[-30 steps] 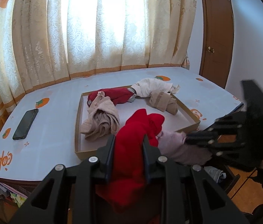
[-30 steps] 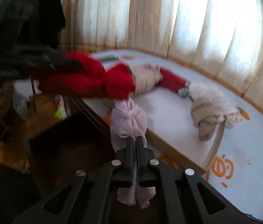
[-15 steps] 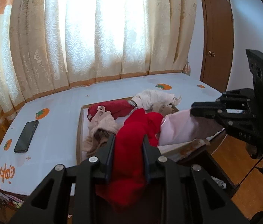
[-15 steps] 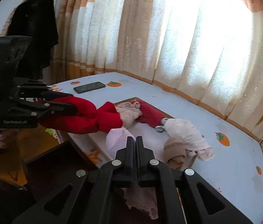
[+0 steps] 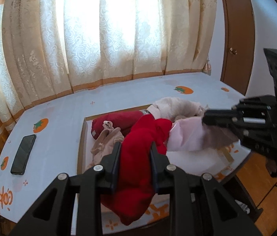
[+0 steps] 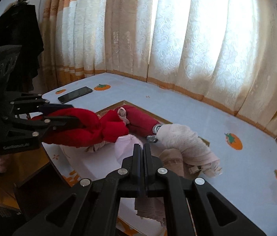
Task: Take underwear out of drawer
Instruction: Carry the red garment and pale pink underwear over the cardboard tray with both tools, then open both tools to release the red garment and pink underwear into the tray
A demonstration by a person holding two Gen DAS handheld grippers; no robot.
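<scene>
Left tongs (image 5: 134,157) grip red underwear (image 5: 138,143), right tongs (image 6: 141,161) pinch pink underwear (image 6: 125,145) above the tray (image 5: 81,137) of rolled garments (image 6: 181,137).

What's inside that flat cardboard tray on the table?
In the cardboard tray lie rolled clothes: a dark red roll, a beige bundle and a whitish dotted one. The held red garment and pale pink cloth hide the tray's middle.

Red underwear (image 5: 138,153) beside pale pink underwear (image 5: 185,135). Black phone (image 5: 23,154) on pale blue counter (image 5: 60,122) printed with orange fruit. Cream swirl-patterned curtains (image 5: 109,33).
</scene>
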